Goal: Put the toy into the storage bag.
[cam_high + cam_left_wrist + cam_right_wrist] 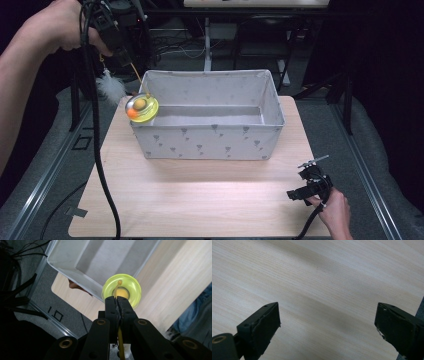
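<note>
- My left gripper point(117, 300) has its fingers point(111, 308) pressed together on the thin orange wand point(120, 338) of a cat toy point(141, 108), so the toy hangs below it in the air.
- The toy is now over the near left corner of the fabric storage box point(207, 142), partly above the rim; it is not yet inside.
- I judge the lifting and carrying as mostly done. What is left is to bring the toy over the open inside, lower it and let go.
- My right gripper point(304, 192) rests low at the near right part of the desk point(200, 200), fingers point(262, 325) wide apart, with nothing between them.
- The toy is a round disc of clear yellow-green plastic, glossy, with an orange ball in it and a yellowish centre.
- A white feather tuft point(111, 87) hangs beside it, soft and fluffy.
- The box is rectangular, soft grey cloth with small dark printed marks, and its inside looks empty.
- The desk is pale wood with fine straight grain, smooth and matt.
</note>
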{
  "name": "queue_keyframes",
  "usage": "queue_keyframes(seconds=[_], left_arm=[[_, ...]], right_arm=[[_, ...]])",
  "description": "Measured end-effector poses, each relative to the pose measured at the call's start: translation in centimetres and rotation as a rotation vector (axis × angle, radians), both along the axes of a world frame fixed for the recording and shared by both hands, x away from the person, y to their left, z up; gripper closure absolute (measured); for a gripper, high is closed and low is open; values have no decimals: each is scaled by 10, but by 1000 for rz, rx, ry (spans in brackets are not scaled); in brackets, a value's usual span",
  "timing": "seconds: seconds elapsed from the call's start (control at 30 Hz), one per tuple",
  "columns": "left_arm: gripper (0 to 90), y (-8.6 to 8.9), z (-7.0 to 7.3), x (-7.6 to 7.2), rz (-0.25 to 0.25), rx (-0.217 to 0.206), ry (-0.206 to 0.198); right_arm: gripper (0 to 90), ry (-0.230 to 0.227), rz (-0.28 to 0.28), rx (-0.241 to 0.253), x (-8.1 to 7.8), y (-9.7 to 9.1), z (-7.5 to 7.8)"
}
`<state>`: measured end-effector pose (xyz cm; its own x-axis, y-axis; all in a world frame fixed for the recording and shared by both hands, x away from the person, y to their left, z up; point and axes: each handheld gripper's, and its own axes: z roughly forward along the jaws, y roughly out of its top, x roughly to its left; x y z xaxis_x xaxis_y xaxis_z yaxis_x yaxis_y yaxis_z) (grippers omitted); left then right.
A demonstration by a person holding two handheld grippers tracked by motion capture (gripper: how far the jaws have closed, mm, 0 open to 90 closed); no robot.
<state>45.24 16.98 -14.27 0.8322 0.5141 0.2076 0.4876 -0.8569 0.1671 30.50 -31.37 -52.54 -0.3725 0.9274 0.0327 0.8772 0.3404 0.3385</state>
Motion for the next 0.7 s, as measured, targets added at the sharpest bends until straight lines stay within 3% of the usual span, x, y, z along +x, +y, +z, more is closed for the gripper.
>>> queue_keyframes(seconds=[0.4, 0.7], left_arm=[[880, -10, -16, 26, 16, -20, 1], [880, -17, -36, 44, 20, -38, -1]], right_arm=[[59, -4, 2, -1, 0, 0, 1], [59, 0, 9, -10, 0, 0, 1]])
